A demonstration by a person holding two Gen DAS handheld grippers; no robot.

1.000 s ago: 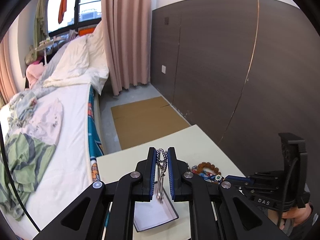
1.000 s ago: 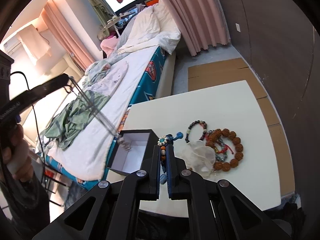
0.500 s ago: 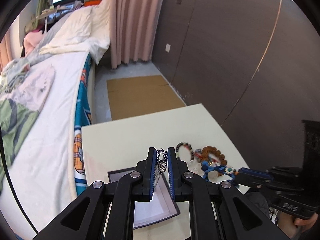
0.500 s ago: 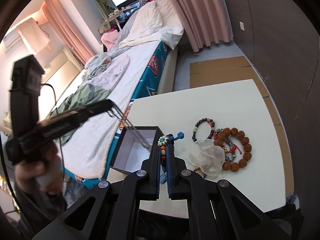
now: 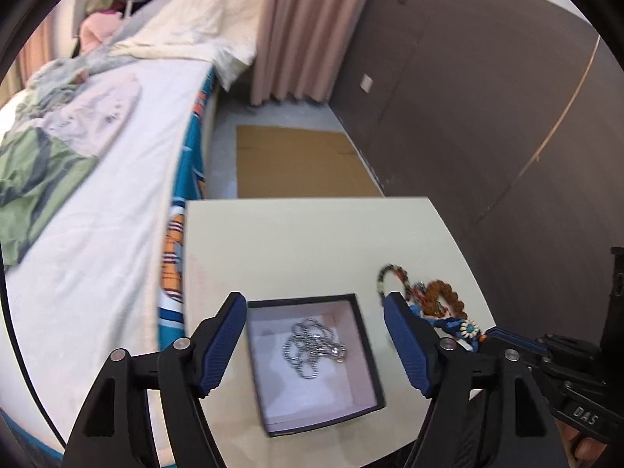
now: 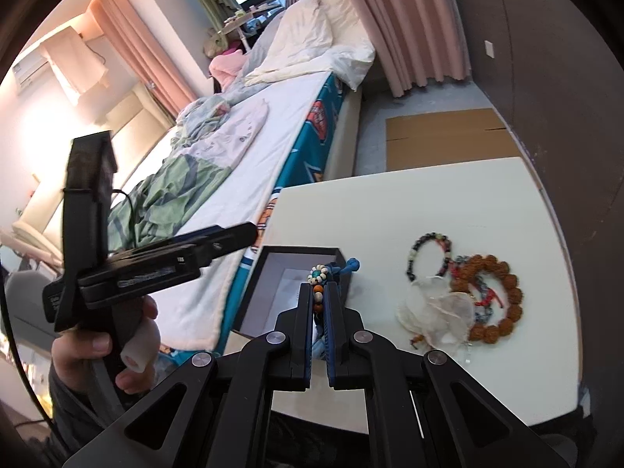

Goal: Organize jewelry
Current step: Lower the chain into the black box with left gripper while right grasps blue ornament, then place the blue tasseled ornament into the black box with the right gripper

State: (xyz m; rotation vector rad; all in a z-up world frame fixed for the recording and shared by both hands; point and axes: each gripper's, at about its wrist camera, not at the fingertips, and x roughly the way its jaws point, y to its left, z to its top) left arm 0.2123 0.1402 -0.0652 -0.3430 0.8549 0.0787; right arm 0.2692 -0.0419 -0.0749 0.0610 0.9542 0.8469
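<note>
Loosely coiled metal chain (image 5: 313, 345) in square box (image 5: 360, 335).

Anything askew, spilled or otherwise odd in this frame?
Nothing stands out. The silver chain lies loosely heaped inside the open box; the remaining bracelets sit tangled together on the table, still unsorted.

Colour rundown: the box (image 5: 366, 355) is black outside with a pale lilac-white lining, and the chain (image 5: 314, 347) heaped in it is shiny silver. The table (image 5: 304, 241) is plain cream. Toward its right edge there's a chunky reddish-brown bead bracelet (image 6: 503, 296), a dark multicolour bead bracelet (image 6: 429, 251) and a translucent white pouch (image 6: 436, 312). The gripper pads (image 5: 224, 347) are textured blue on black arms.
</note>
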